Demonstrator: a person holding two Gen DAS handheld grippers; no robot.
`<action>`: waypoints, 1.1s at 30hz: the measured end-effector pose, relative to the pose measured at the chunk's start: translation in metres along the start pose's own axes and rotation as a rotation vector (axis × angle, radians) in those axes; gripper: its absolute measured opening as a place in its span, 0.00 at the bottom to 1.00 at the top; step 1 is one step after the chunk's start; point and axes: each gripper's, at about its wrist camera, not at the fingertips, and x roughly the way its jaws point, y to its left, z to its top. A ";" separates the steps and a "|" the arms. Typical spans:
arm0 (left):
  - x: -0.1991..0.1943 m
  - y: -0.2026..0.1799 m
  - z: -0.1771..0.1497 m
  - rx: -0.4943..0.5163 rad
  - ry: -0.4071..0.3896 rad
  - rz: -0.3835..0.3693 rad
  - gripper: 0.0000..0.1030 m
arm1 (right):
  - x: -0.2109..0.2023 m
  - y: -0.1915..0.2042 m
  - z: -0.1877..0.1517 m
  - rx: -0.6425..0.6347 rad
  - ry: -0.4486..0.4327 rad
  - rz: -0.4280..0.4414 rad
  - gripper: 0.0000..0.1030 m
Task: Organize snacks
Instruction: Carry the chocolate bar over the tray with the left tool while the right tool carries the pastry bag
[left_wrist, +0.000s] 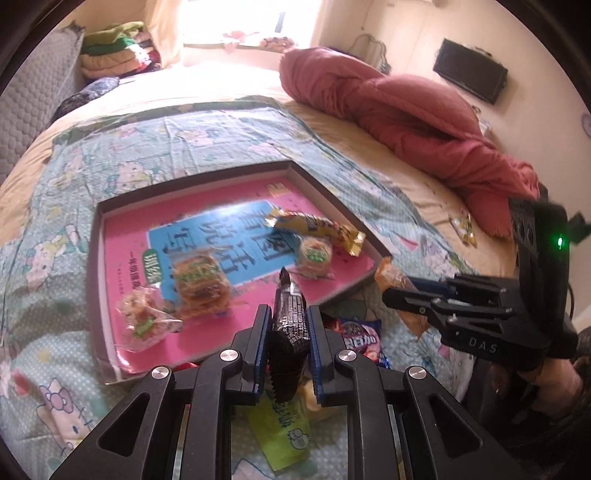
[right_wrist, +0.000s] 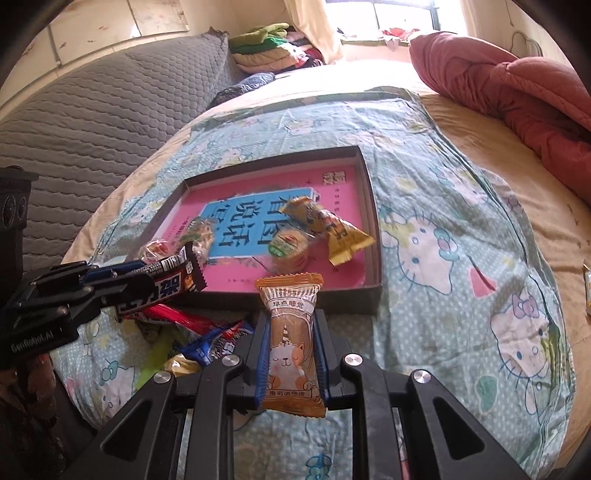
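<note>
A shallow box (left_wrist: 332, 199) (right_wrist: 373, 229) with a pink and blue printed bottom lies on the bed and holds several wrapped snacks, among them a yellow packet (left_wrist: 325, 229) (right_wrist: 332, 229) and a round cake (left_wrist: 314, 254) (right_wrist: 288, 247). My left gripper (left_wrist: 288, 325) (right_wrist: 122, 280) is shut on a black snack bar (left_wrist: 290, 321) (right_wrist: 173, 284) above the box's near edge. My right gripper (right_wrist: 291, 354) (left_wrist: 410, 291) is shut on an orange cat-print packet (right_wrist: 291, 343) (left_wrist: 399, 288) just before the box's near wall.
Loose snacks (right_wrist: 207, 332) (left_wrist: 358, 336) lie in a pile on the Hello Kitty sheet (right_wrist: 461, 258) in front of the box. A red quilt (left_wrist: 424, 122) lies at the right, a small packet (left_wrist: 463, 229) near it. A grey headboard (right_wrist: 92, 110) is at the left.
</note>
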 end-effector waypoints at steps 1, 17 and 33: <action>-0.002 0.003 0.001 -0.010 -0.010 0.005 0.18 | 0.001 0.001 0.001 0.000 -0.001 0.004 0.21; -0.006 0.048 0.006 -0.113 -0.037 0.058 0.18 | -0.007 -0.003 0.010 0.000 -0.066 0.016 0.21; 0.006 0.068 0.006 -0.177 -0.020 0.025 0.18 | -0.006 -0.005 0.026 -0.010 -0.115 0.020 0.21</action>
